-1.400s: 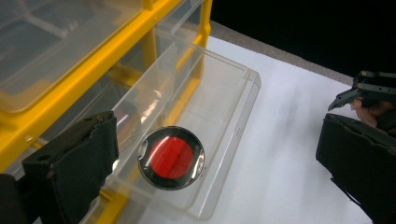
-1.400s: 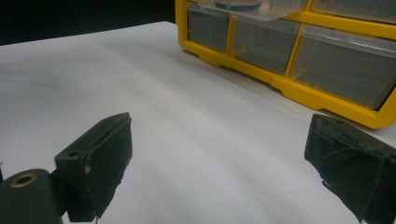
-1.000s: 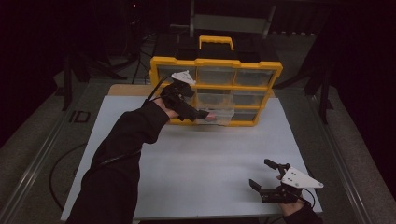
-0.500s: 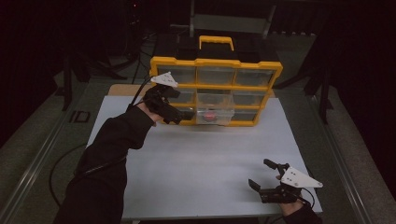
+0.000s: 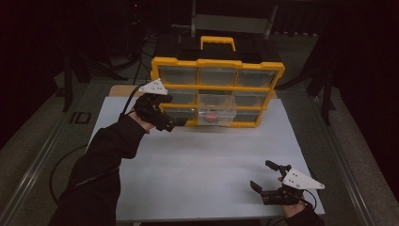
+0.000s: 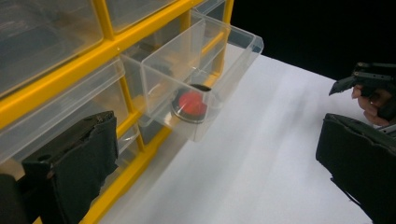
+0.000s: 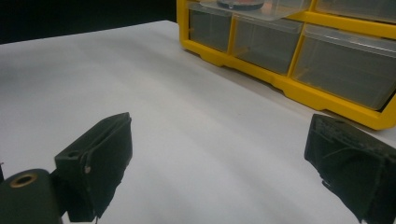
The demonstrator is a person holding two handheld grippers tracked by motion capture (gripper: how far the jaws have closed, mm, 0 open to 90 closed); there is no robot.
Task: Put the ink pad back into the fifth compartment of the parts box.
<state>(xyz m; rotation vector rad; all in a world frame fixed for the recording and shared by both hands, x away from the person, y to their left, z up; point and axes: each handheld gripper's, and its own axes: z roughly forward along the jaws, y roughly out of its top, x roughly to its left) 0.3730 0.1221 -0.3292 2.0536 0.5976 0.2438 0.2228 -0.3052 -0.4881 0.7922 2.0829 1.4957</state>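
White table (image 5: pixel 202 169) is carrying a yellow organizer (image 5: pixel 217 92) at its far edge — an opened drawer (image 6: pixel 196 88) is being left by the left gripper (image 5: pixel 181 123), both grippers gaping, empty — likely the red-topped piece (image 6: pixel 190 103) is being targeted next.

— What colours does the drawer cabinet (image 5: pixel 217 92) have?
— A yellow frame and a yellow handle (image 5: pixel 218 42) on top, with clear, colourless drawers (image 6: pixel 196 88).
— And inside the pulled-out drawer?
— A round thing (image 6: pixel 189 106) with a red top and a dark rim.
— The table (image 5: pixel 207 165)?
— Plain white, no pattern — the surroundings are near black.
— The grippers?
— The left gripper (image 5: pixel 180 123) and right gripper (image 5: pixel 264 176) are black, each carrying a pale grey plate (image 5: pixel 302 180); the sleeve (image 5: pixel 101 165) is black too.
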